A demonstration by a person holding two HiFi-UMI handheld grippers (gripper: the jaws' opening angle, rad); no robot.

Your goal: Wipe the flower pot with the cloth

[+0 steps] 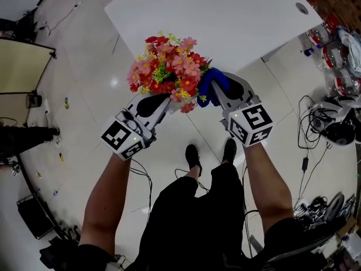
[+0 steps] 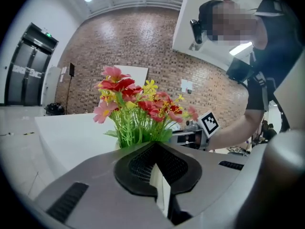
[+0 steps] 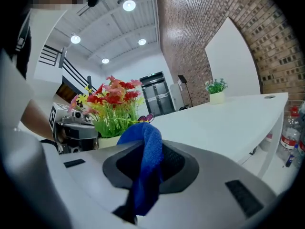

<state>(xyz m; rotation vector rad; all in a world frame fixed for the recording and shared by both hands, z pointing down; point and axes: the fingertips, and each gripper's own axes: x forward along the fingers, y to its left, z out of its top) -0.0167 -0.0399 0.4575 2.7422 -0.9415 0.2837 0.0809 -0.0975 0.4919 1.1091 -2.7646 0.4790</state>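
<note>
A bunch of red, pink and yellow artificial flowers (image 1: pixel 169 72) hides most of the white flower pot (image 1: pixel 176 103), which is held in the air just in front of the table's edge. My left gripper (image 1: pixel 163 103) is shut on the pot; the pot's white wall (image 2: pixel 160 191) shows between its jaws. My right gripper (image 1: pixel 217 92) is shut on a blue cloth (image 1: pixel 211 86), right beside the flowers on their right. In the right gripper view the cloth (image 3: pixel 147 159) hangs from the jaws, close to the cream pot (image 3: pixel 108 141) and the left gripper (image 3: pixel 71 130).
The white table (image 1: pixel 225 16) lies beyond the flowers, with a small green plant in a pot (image 3: pixel 216 92) on it. Water bottles (image 1: pixel 333 44) and cables (image 1: pixel 316 129) are on the floor at the right. The person's shoes (image 1: pixel 211 154) are below the grippers.
</note>
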